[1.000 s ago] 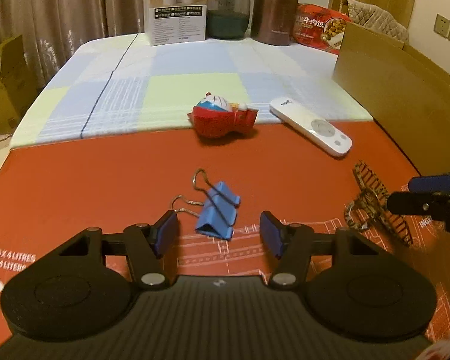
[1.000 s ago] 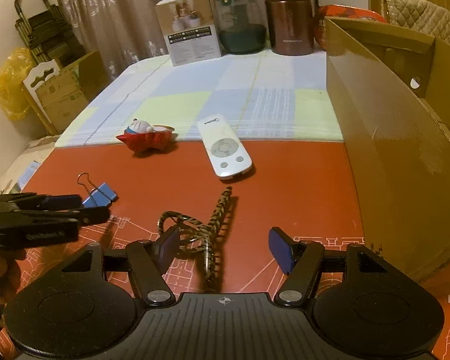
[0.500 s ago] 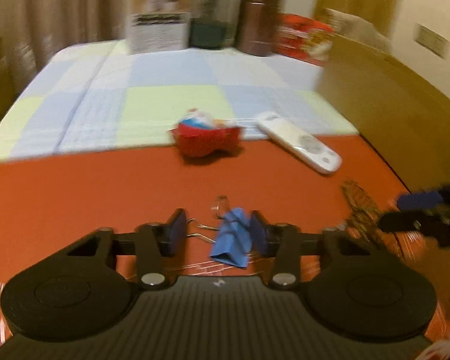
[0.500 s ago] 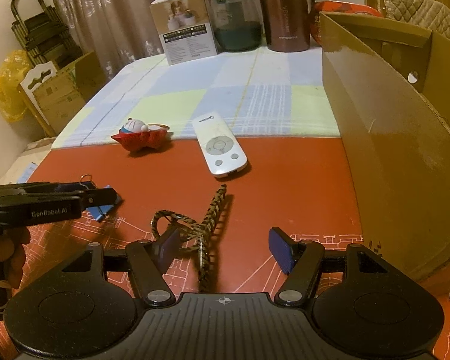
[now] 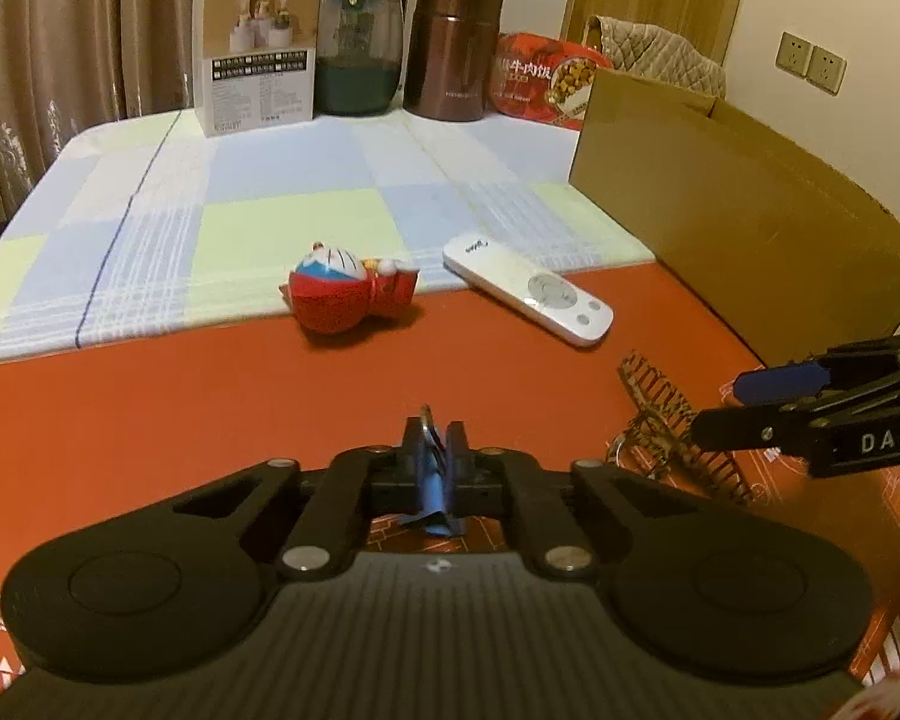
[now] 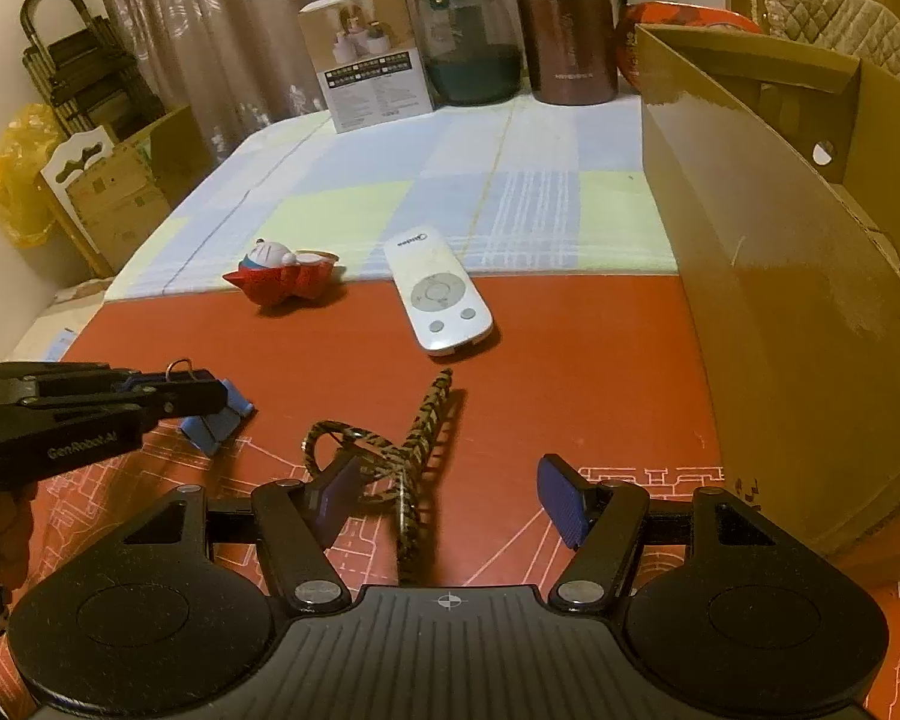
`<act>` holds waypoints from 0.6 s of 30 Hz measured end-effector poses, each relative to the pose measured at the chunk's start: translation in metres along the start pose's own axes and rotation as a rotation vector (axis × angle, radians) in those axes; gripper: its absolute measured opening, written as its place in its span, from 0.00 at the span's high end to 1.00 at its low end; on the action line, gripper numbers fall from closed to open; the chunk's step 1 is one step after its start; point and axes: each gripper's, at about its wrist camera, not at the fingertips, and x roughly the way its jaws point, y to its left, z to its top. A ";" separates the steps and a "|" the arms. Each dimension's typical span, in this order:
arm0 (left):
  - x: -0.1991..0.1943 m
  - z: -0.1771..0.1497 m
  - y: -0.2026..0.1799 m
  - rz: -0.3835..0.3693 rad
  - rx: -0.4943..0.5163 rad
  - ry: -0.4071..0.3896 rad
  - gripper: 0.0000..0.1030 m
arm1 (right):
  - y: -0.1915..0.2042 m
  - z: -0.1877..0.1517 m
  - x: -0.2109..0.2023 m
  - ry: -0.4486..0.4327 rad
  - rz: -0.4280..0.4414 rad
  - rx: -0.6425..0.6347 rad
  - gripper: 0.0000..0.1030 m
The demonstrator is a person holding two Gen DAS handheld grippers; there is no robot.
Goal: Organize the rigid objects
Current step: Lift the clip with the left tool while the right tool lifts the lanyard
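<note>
My left gripper (image 5: 435,450) is shut on a blue binder clip (image 5: 432,495) low over the red mat; the clip also shows in the right wrist view (image 6: 219,417), pinched by the left gripper (image 6: 210,390). My right gripper (image 6: 450,495) is open, its fingers on either side of a tiger-striped hair claw (image 6: 402,456) that lies on the mat. From the left wrist view the claw (image 5: 669,420) sits under the right gripper (image 5: 732,402). A red and blue Doraemon toy (image 5: 345,294) and a white remote (image 5: 528,288) lie further back.
A large open cardboard box (image 6: 780,252) stands along the right edge. At the far end of the checked cloth stand a white carton (image 5: 255,51), a green glass jar (image 5: 360,51), a brown flask (image 5: 453,48) and a red snack bag (image 5: 540,78).
My left gripper moved forward around the binder clip and closed on it. The right gripper stayed open over the hair claw.
</note>
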 end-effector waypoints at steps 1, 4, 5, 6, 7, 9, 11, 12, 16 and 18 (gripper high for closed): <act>-0.002 0.001 0.000 0.003 -0.006 -0.006 1.00 | 0.001 0.000 0.000 -0.002 0.003 -0.003 0.39; -0.006 0.003 0.003 0.011 -0.029 -0.018 1.00 | 0.003 -0.001 0.000 -0.014 0.018 -0.014 0.39; -0.008 0.004 0.004 0.013 -0.036 -0.021 1.00 | 0.005 -0.001 0.000 -0.016 0.021 -0.023 0.39; -0.009 0.004 0.005 0.016 -0.042 -0.025 1.00 | 0.006 -0.001 0.001 -0.018 0.023 -0.029 0.39; -0.011 0.004 0.006 0.017 -0.047 -0.030 1.00 | 0.007 -0.001 0.001 -0.019 0.025 -0.031 0.39; -0.014 0.006 0.007 0.017 -0.066 -0.038 1.00 | 0.009 -0.001 0.004 -0.017 0.031 -0.029 0.39; -0.017 0.007 0.009 0.016 -0.082 -0.048 1.00 | 0.011 -0.002 0.007 -0.016 0.035 -0.031 0.39; -0.018 0.008 0.009 0.018 -0.088 -0.053 1.00 | 0.013 -0.002 0.008 -0.016 0.036 -0.033 0.39; -0.022 0.012 0.010 0.018 -0.114 -0.067 1.00 | 0.019 0.000 0.018 -0.022 0.038 -0.038 0.39; -0.023 0.014 0.009 0.017 -0.117 -0.071 1.00 | 0.021 0.000 0.023 -0.021 0.034 -0.033 0.39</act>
